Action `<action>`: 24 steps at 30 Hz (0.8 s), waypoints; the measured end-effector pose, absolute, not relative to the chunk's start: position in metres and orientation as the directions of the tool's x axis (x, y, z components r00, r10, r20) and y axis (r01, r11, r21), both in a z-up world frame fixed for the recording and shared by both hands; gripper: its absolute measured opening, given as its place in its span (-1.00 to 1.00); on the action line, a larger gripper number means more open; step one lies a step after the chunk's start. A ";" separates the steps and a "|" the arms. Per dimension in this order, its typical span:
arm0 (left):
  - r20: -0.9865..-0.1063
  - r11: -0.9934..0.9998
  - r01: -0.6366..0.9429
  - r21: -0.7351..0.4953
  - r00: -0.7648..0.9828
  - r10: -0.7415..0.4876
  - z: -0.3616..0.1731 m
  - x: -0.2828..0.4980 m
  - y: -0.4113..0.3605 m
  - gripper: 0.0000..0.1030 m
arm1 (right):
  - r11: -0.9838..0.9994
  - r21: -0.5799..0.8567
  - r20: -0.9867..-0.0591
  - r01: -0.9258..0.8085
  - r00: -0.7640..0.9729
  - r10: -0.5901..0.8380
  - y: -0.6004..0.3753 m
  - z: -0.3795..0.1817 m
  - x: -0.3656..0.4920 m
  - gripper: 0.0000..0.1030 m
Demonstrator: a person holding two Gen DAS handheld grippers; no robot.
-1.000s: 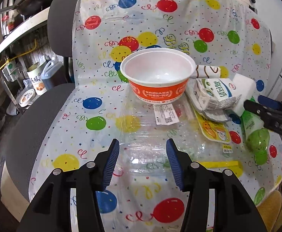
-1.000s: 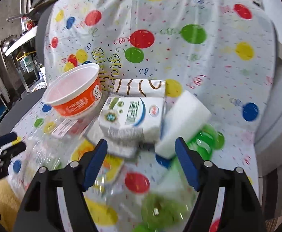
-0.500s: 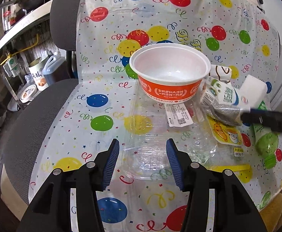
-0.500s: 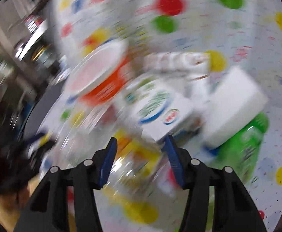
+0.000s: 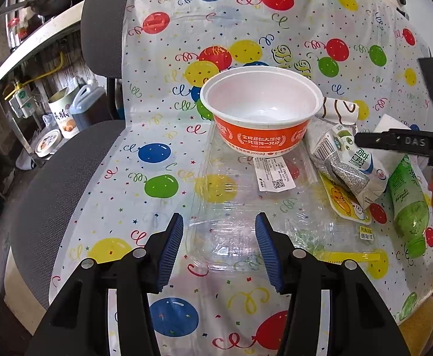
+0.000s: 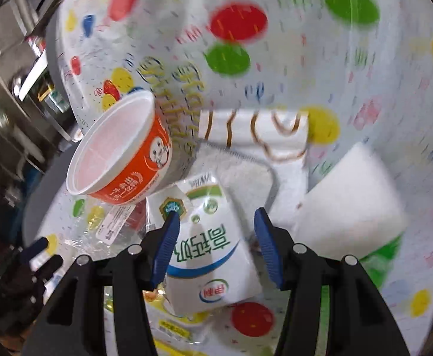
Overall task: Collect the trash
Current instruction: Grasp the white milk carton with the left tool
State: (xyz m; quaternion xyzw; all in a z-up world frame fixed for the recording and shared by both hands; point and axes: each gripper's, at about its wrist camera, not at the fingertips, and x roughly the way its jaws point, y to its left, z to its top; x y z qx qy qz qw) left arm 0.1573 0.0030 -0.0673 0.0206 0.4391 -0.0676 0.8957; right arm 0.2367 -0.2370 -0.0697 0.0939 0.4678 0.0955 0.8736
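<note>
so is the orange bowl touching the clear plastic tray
Touching: the left wrist view shows the orange bowl sitting on the clear plastic tray's far end.

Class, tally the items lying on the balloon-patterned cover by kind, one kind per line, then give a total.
Bowl: 1
Milk carton: 1
Green bottle: 1
Clear plastic tray: 1
White sponge block: 1
Folded cloth: 1
Yellow wrapper: 1
Total: 7

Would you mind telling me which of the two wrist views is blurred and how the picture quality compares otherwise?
The left wrist view is sharp: print on the orange bowl and the clear tray's label reads crisply. The right wrist view is motion-smeared, worst on the balloon cloth, though the milk carton between the right gripper fingers stays readable. Both bend at the edges, fisheye fashion.
</note>
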 end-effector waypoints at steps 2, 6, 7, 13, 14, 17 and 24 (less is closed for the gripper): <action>-0.785 0.990 0.141 -0.019 0.611 -0.102 -0.065 0.155 0.003 0.01 | 0.955 0.283 -0.808 -0.084 0.515 0.285 -0.236 -0.077 0.235 0.01; -0.782 0.989 0.143 -0.020 0.614 -0.105 -0.063 0.152 0.002 0.01 | 0.946 0.288 -0.817 -0.147 0.477 0.323 -0.220 -0.080 0.203 -0.04; -0.781 0.989 0.146 -0.026 0.615 -0.111 -0.061 0.151 0.001 0.01 | 0.942 0.296 -0.818 -0.159 0.467 0.336 -0.214 -0.079 0.191 -0.04; -0.768 0.985 0.172 -0.025 0.628 -0.129 -0.051 0.141 -0.007 0.01 | 0.877 0.441 -0.772 -0.190 0.418 0.478 -0.197 -0.071 0.138 -0.04; -0.767 0.983 0.180 -0.027 0.627 -0.136 -0.049 0.139 -0.010 0.01 | 0.885 0.423 -0.768 -0.195 0.440 0.465 -0.197 -0.064 0.130 -0.04; -0.757 0.971 0.237 -0.045 0.626 -0.188 -0.044 0.128 -0.020 0.25 | 0.939 0.303 -0.756 -0.162 0.559 0.340 -0.209 -0.041 0.114 -0.01; -0.739 0.870 0.489 -0.066 0.561 -0.372 -0.043 0.093 -0.071 0.77 | 0.978 0.197 -0.687 -0.072 0.701 0.190 -0.246 -0.013 0.086 0.45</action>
